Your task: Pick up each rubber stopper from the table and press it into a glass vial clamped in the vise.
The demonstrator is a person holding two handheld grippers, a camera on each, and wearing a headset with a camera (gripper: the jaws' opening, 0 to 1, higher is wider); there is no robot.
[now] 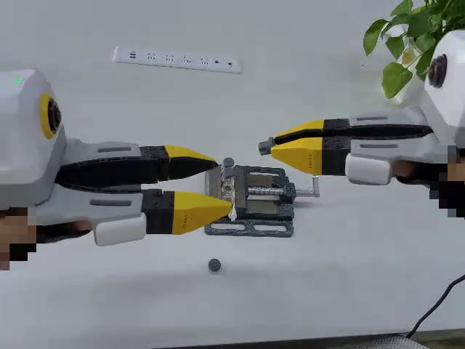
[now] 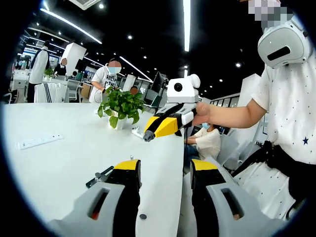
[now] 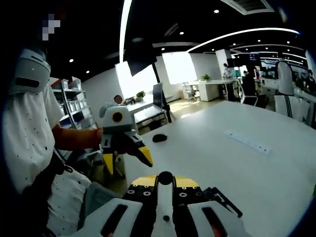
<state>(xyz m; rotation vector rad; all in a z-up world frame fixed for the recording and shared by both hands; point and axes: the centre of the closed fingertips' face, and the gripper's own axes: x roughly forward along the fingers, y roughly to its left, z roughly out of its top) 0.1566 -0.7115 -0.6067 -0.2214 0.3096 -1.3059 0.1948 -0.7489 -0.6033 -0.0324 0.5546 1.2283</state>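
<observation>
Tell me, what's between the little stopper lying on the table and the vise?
Nothing. In the head view, the white table is bare between the loose stopper and the vise.

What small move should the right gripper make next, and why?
Probably bring the right gripper left and down toward the glass vial in the vise: its jaws are shut on a rubber stopper, which is not yet over the vial.

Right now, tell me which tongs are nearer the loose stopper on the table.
Left. The left tongs hang open just behind the loose stopper; the right tongs, gripping another stopper, are farther back, past the vise.
</observation>
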